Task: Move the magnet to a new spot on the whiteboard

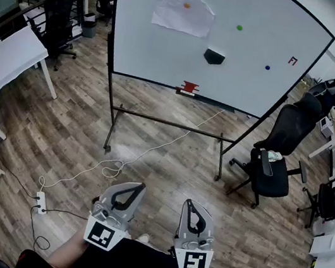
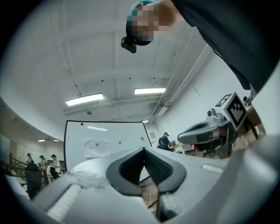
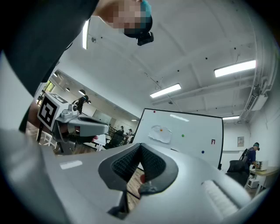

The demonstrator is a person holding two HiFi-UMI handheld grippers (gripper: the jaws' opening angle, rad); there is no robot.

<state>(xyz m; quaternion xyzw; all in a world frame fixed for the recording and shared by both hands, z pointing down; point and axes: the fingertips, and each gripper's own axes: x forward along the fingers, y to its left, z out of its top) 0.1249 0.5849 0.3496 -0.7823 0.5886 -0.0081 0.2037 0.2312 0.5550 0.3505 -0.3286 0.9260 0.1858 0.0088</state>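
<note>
The left tongs (image 1: 139, 186) and the right tongs (image 1: 190, 203) are held low and close to the person's body, side by side, and both point toward the whiteboard (image 1: 254, 81), which stands well apart from them on its wheeled frame. In the left gripper view the left tongs (image 2: 143, 149) are clenched, the two tips meet and nothing is between them. In the right gripper view the right tongs (image 3: 140, 145) are clenched in the same way and carry nothing.

On the whiteboard there are three small round magnets. The orange magnet (image 1: 187, 5) sits on a sheet of paper (image 1: 183, 16) in the upper left part of the board. The green magnet (image 1: 239, 28) is to the right of the paper, on the bare board. The blue magnet (image 1: 267, 68) is lower and more to the right. A black eraser (image 1: 214, 57) is stuck on the board between the paper and the blue magnet.

A black office chair (image 1: 280, 150) stands beside the right leg of the board. A white cable (image 1: 117, 166) runs over the wooden floor (image 1: 170, 156) from under the board.
</note>
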